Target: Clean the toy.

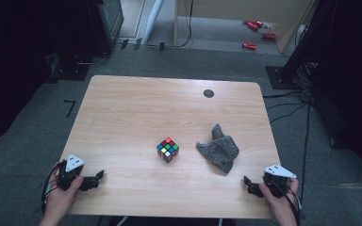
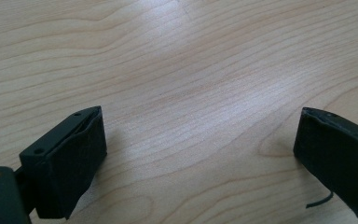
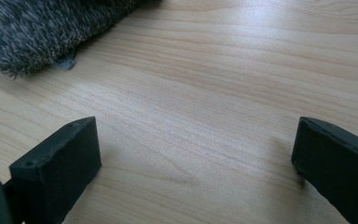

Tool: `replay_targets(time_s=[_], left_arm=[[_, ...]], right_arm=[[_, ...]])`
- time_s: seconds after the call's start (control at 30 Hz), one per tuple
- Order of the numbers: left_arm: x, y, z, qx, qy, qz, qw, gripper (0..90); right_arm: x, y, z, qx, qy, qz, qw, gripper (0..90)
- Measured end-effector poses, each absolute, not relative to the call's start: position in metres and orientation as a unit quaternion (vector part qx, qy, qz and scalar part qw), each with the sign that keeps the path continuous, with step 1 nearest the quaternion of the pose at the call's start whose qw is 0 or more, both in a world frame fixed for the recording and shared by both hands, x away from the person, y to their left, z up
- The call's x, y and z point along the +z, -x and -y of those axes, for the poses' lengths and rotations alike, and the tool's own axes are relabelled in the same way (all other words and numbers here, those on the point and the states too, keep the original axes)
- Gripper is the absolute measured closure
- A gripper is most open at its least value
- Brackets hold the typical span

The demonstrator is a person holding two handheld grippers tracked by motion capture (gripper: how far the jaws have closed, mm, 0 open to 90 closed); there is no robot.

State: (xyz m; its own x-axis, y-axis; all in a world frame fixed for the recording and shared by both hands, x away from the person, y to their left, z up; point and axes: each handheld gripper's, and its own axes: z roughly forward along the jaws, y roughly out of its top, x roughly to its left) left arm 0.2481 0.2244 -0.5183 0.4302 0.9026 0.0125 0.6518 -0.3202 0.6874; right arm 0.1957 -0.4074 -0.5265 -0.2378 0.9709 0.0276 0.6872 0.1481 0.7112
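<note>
Cloth [image 1: 219, 149], a grey fuzzy rag crumpled into a peak, lies just ahead and to the inner side of the right claw [image 1: 248, 183], and its shaggy edge [image 3: 37, 32] shows close in front of that claw in the right gripper view; the puzzle cube [image 1: 168, 149] sits farther off, between the two claws and ahead of both. From here the likely trouble is a poor pinch: the rag is loose and lumpy, so a claw closing on its thin fringe could catch only a few fibres and let it slip free, or drag it across the tabletop [image 1: 136, 108] into the cube and knock that aside. The cube is smooth-sided and could twist out of a grip taken on a corner. Both claws rest low near the tabletop's near edge. The right claw is spread wide with only bare wood between its jaws, touching nothing. The left claw [image 1: 100, 178] is likewise spread wide and empty, well apart from the cube.
</note>
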Motion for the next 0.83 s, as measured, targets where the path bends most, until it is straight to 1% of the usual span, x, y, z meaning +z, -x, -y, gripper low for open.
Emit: replay_targets(time_s=[0.83], left_arm=[[-0.5184, -0.2481, -0.2245, 0.202, -0.787, -0.494, 0.310, 3.0]], right_arm=[[-0.5267, -0.1952, 0.4047, 0.307, -0.582, -0.717, 0.229, 0.0]])
